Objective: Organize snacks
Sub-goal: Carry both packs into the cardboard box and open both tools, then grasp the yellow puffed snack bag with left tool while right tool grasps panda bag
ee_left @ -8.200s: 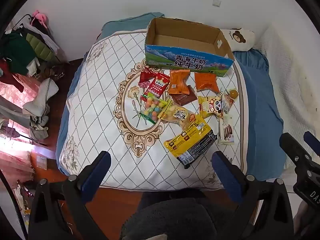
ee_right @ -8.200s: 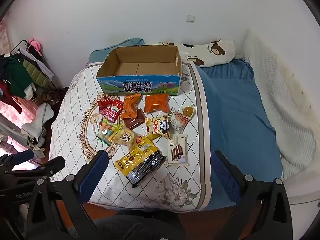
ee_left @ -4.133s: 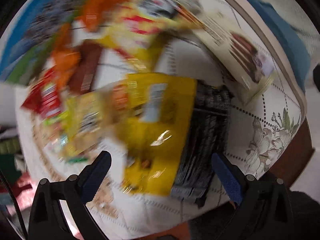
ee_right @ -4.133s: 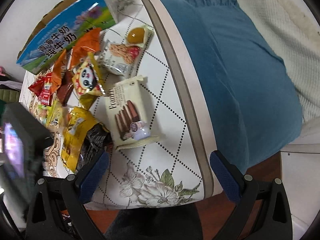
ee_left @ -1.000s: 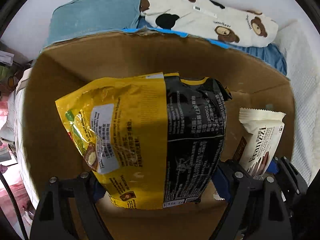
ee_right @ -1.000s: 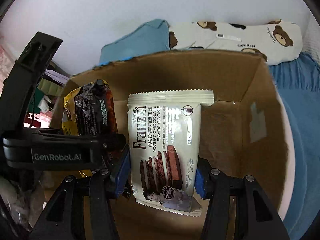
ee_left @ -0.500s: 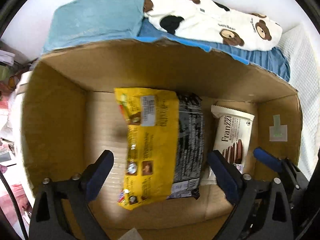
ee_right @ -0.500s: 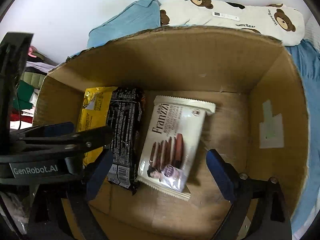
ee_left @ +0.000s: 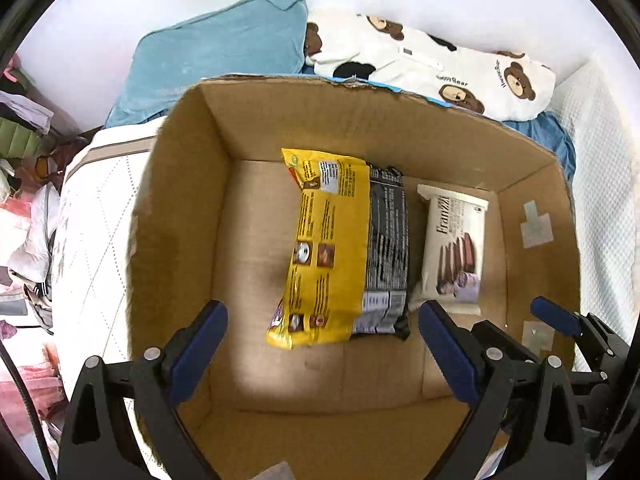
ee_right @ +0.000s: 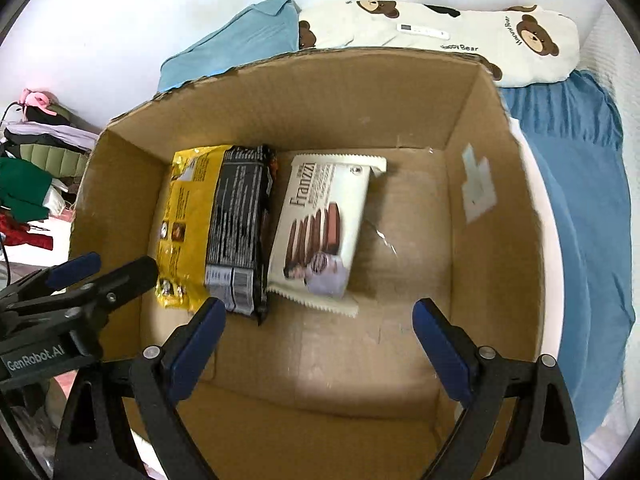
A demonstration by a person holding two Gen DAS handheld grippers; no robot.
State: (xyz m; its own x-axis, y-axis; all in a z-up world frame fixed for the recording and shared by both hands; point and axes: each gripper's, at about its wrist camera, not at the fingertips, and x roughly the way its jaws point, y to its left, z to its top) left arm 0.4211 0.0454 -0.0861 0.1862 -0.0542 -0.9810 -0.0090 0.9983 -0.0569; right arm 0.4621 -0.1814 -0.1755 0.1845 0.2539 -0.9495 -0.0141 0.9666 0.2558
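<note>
Left gripper [ee_left: 322,354] nearest the lens, blue-padded fingers [ee_left: 198,346] spread wide, nothing between them, poised above the near end of the cardboard box [ee_left: 178,208]. Right gripper [ee_right: 316,344] likewise spread wide and empty, above the same box; it also shows at the lower right edge of the left wrist view. Inside, on the box floor, two packs lie flat, side by side and touching along their long edges. Yellow-and-black snack bag [ee_left: 344,252]: glossy wrapper, yellow on its left part with small product pictures and a white label near the far end, black on its right part with fine white print and a barcode panel at the near end; it sits about mid-floor. White cookie pack [ee_left: 454,246]: cream wrapper, zigzag-cut seals at both ends, "Franzzi" lettering, a row of dark chocolate cookies pictured; it lies to the right of the bag, nearer the box's right wall. Beyond the box: light blue pillow [ee_left: 224,54] and bear-print pillow [ee_left: 436,72] against the white wall.
</note>
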